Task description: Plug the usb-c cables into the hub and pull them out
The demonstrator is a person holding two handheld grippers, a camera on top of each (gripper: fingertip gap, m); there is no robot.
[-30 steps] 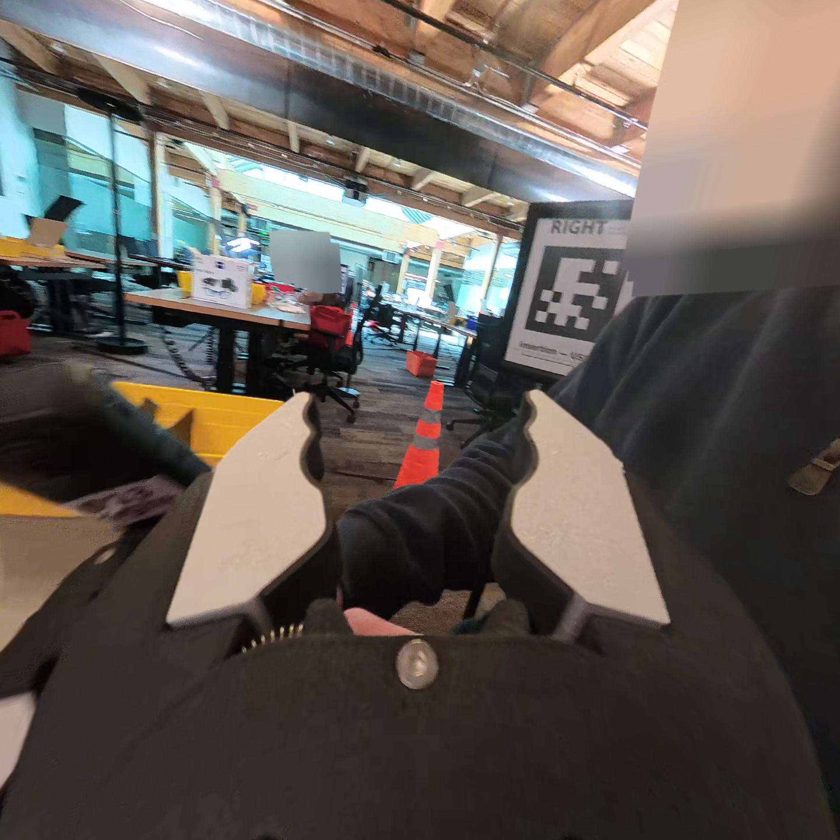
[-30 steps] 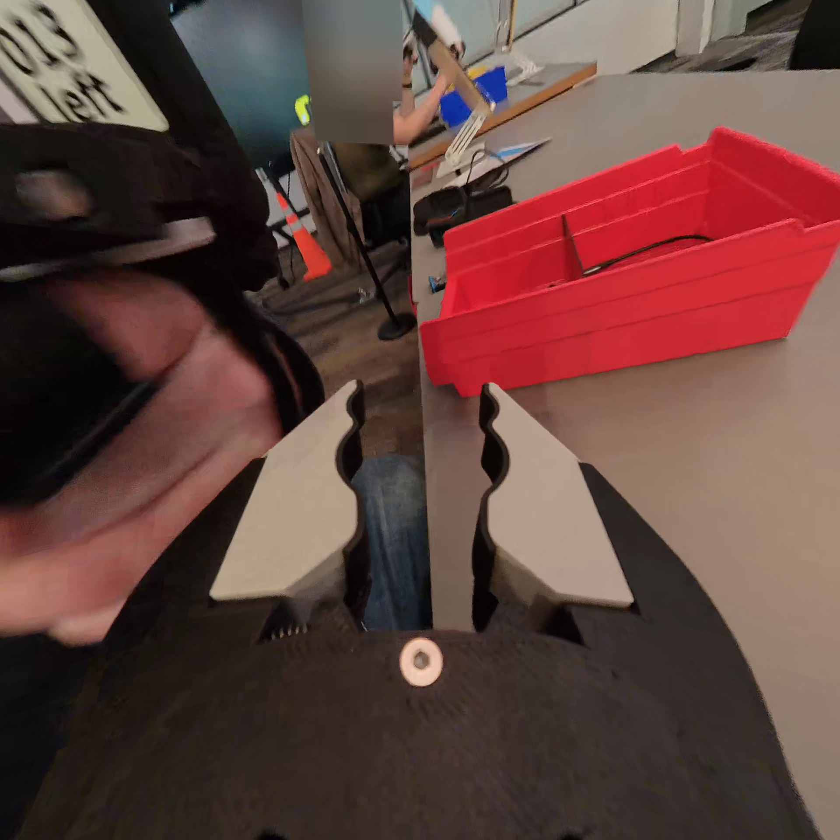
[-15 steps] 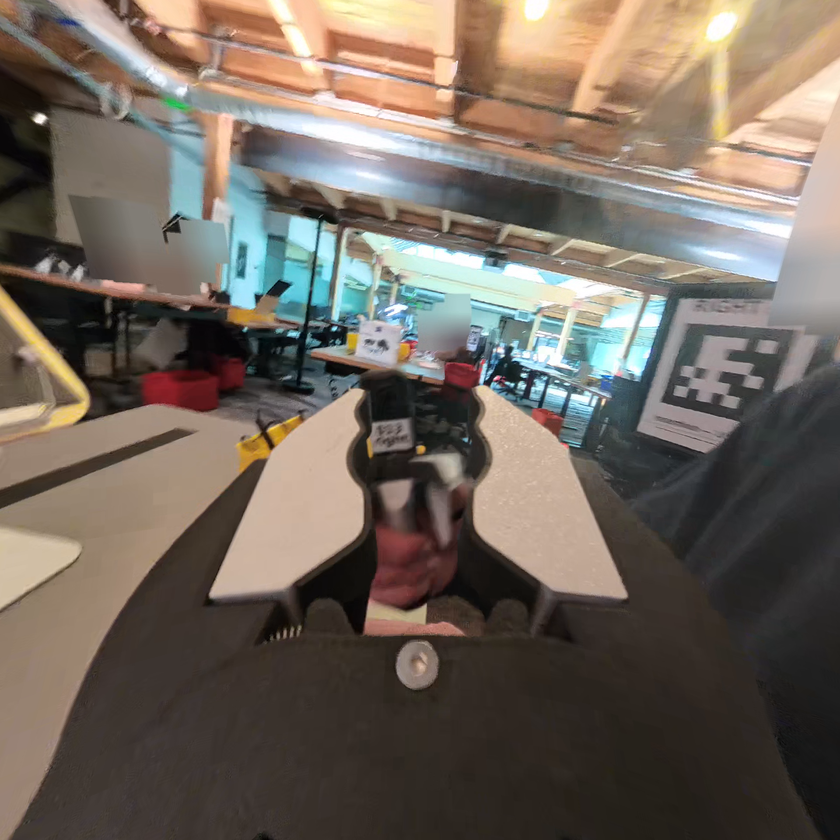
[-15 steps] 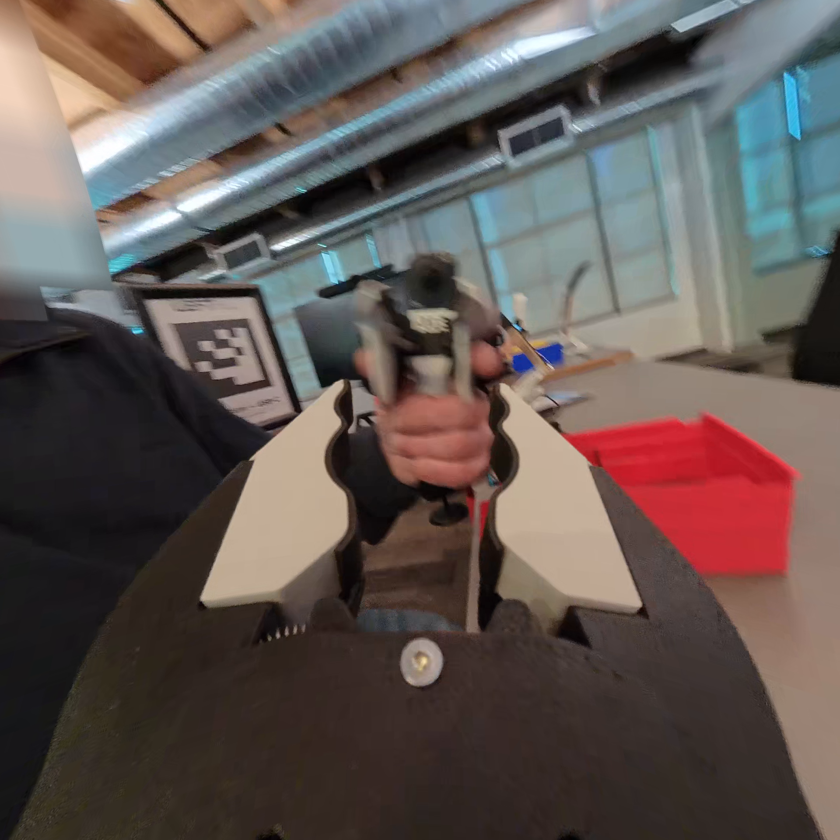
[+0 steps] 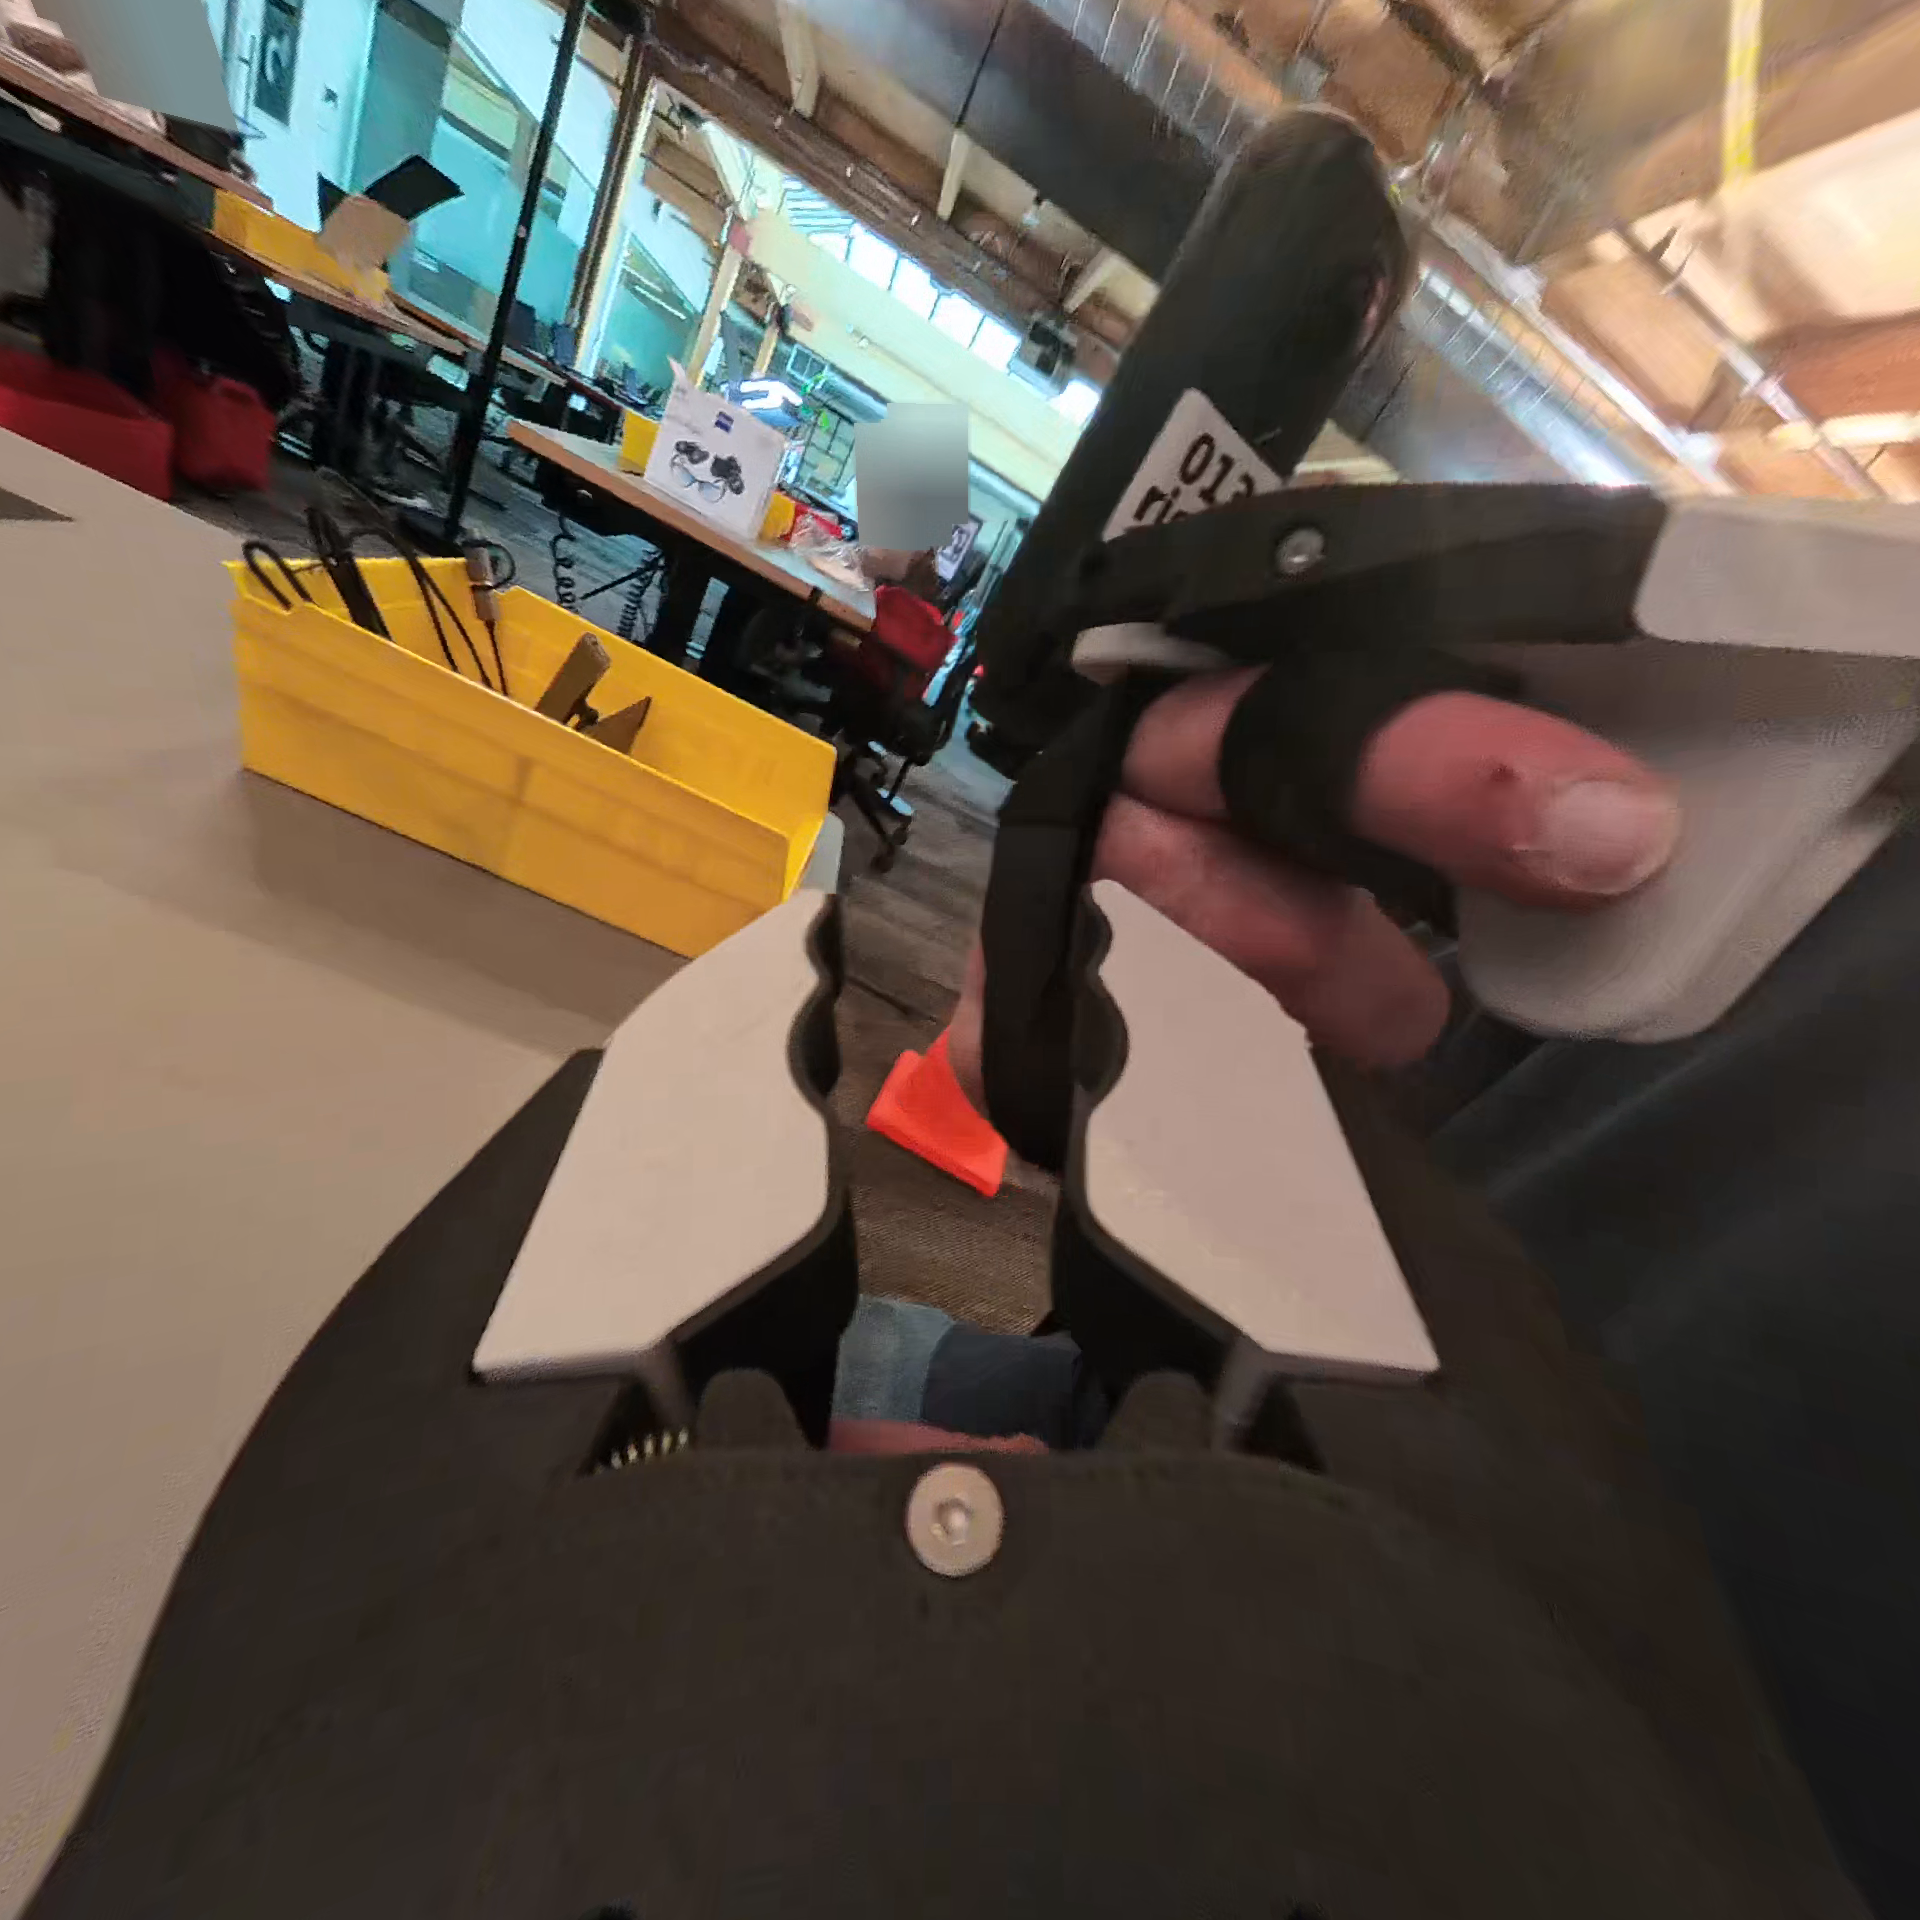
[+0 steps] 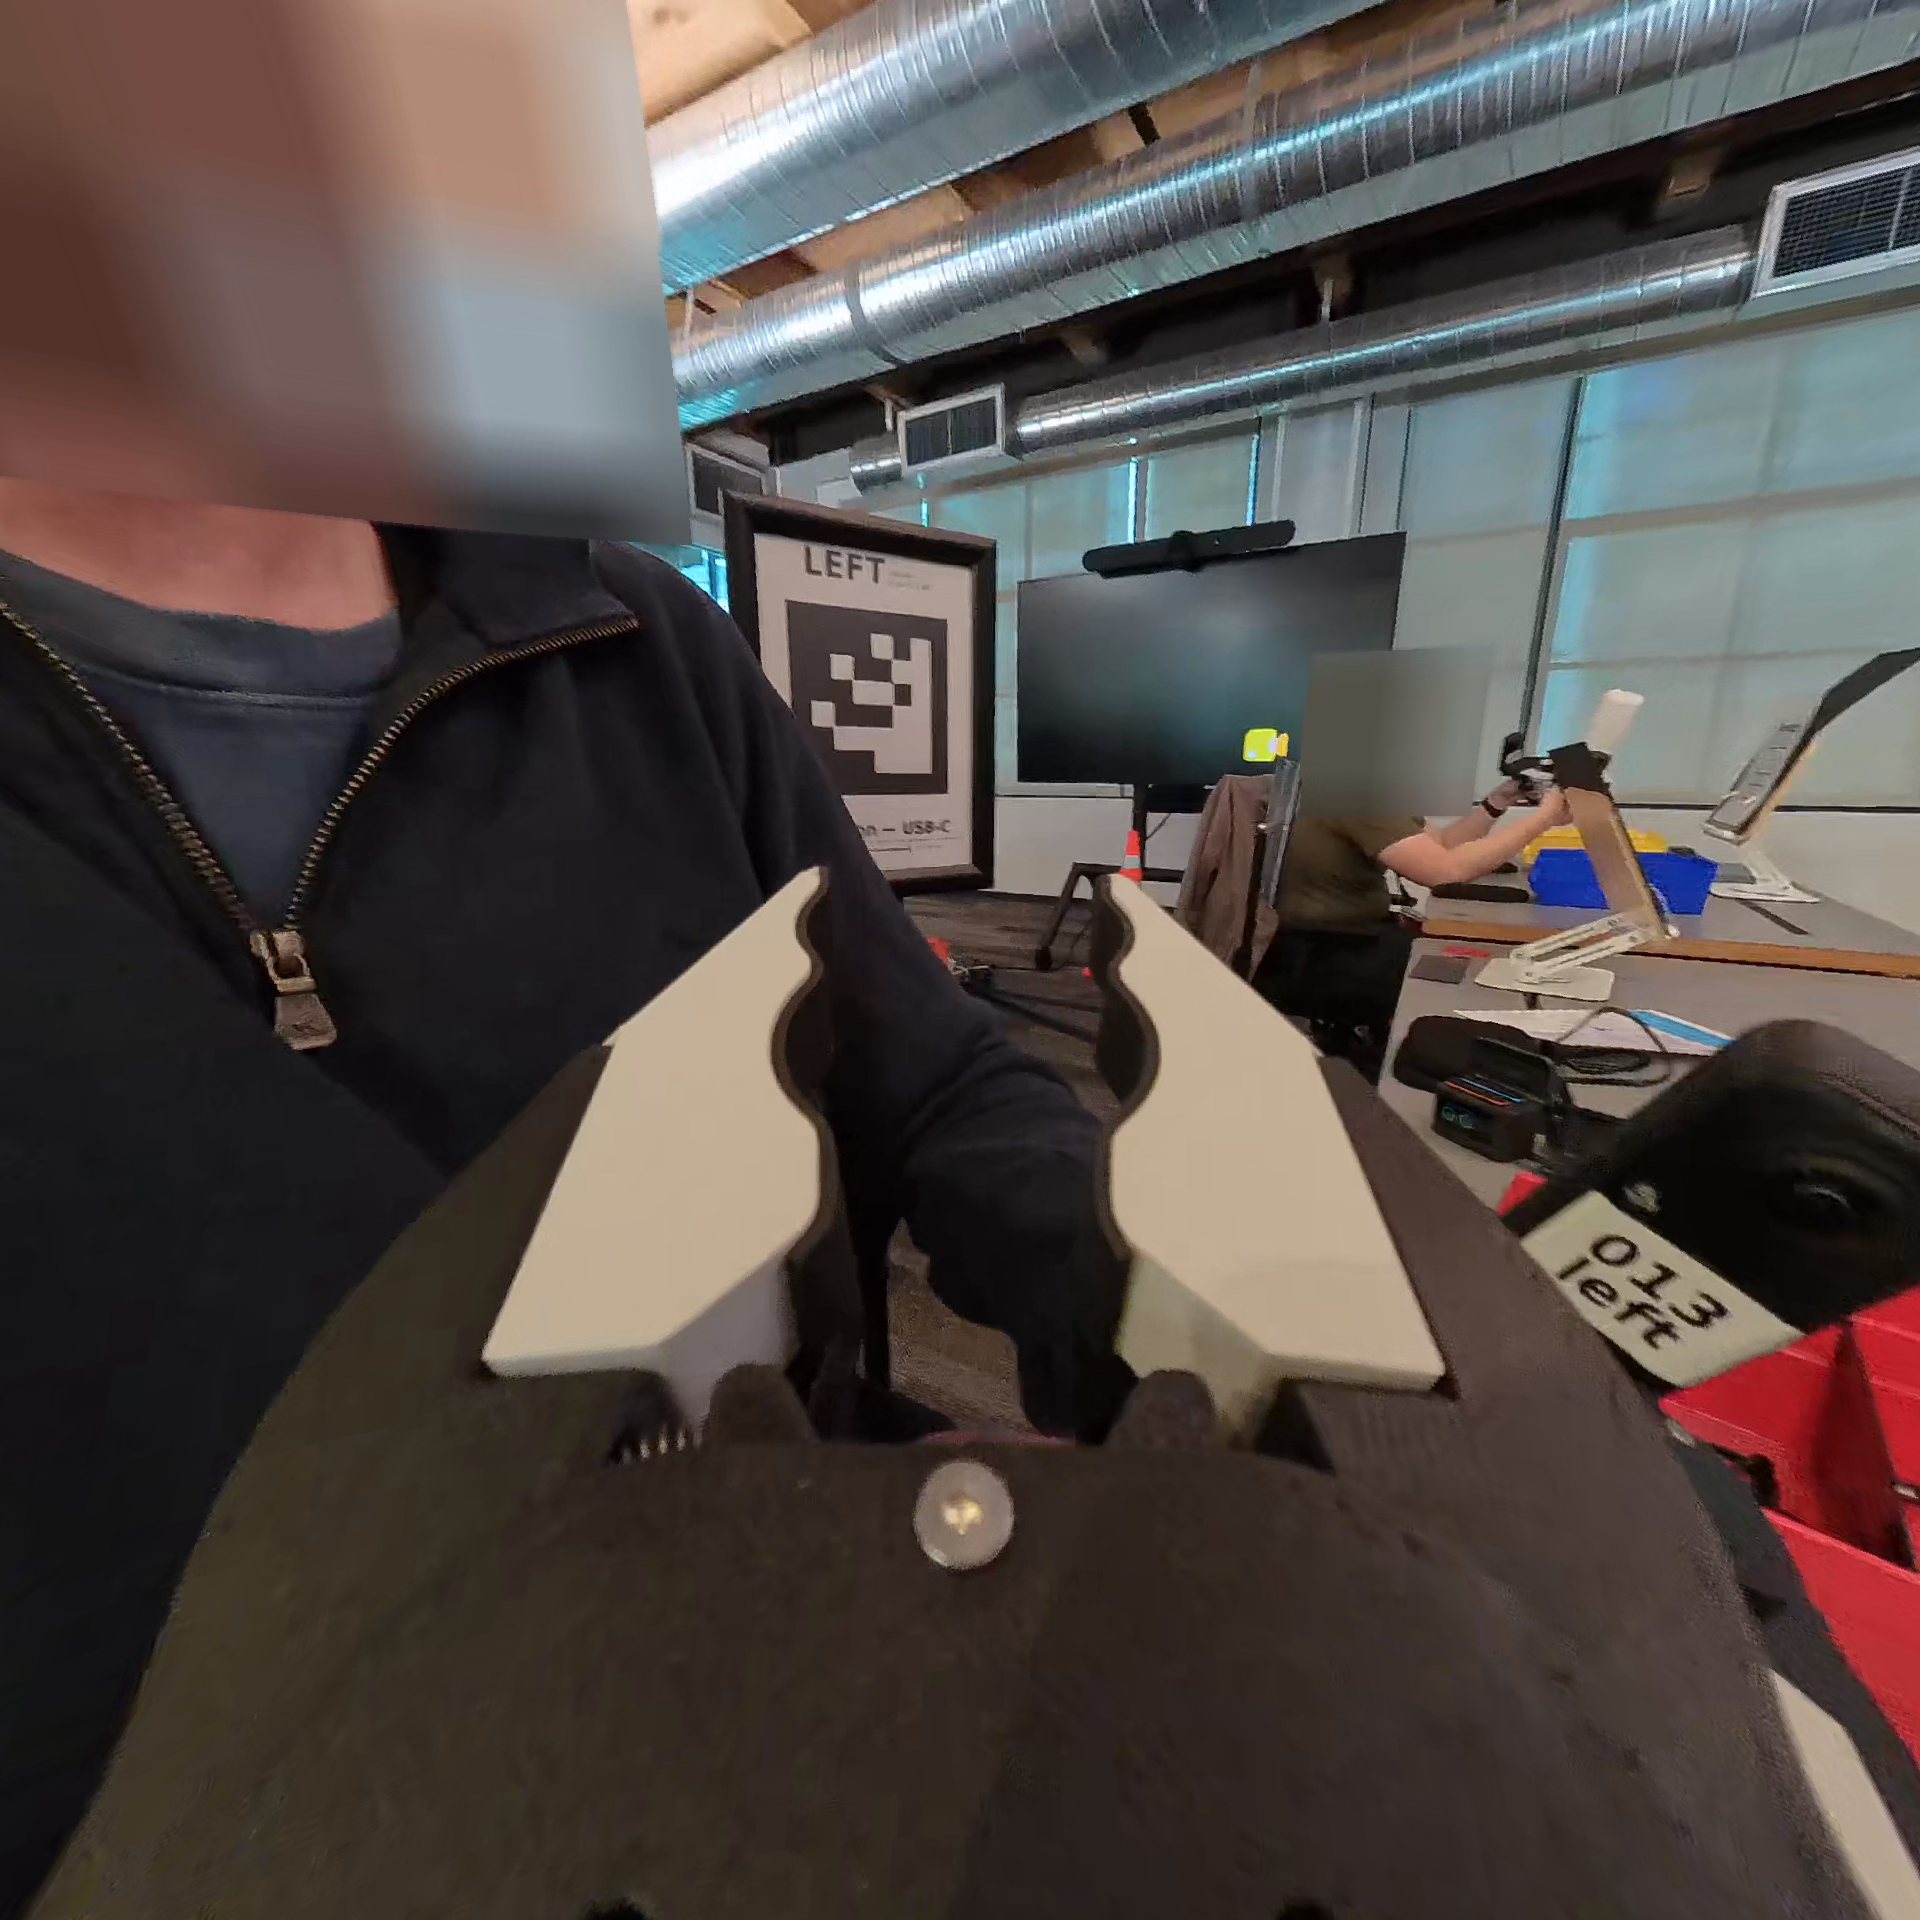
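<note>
1. Left wrist view, change noted: half a second earlier the camera was tipped up toward the ceiling with the other tongs seen small between the fingers; it is now swung down and leftward, so that the grey table (image 5: 208, 1039) and a yellow bin (image 5: 520, 769) are brought into the left of the frame.
2. Left gripper (image 5: 956, 997): its fingers are held a moderate gap apart and nothing is gripped between them. Floor and an orange cone (image 5: 935, 1122) are seen through the gap.
3. The right gripper (image 5: 1558, 675) is seen sideways at upper right, close to the lens, with a hand (image 5: 1351, 831) wrapped on its handle. Judged: the tongs are being carried, not yet applied to anything.
4. Dark cables (image 5: 416, 603) are seen standing in the yellow bin at middle left; whether these are the usb-c cables cannot be told. No hub is visible.
5. Right wrist view, change noted: the camera is now turned toward the person's dark jacket (image 6: 468, 883), away from the red bin (image 6: 1829, 1455), which is left at the lower right edge.
6. Right gripper (image 6: 961, 935): parted to a similar gap, empty. Only the sleeve is seen beyond it.
7. The left gripper (image 6: 1714, 1174) body is seen at right, just above the red bin.
8. Judged: plugging is not begun; both tools are pointed away from the work.
</note>
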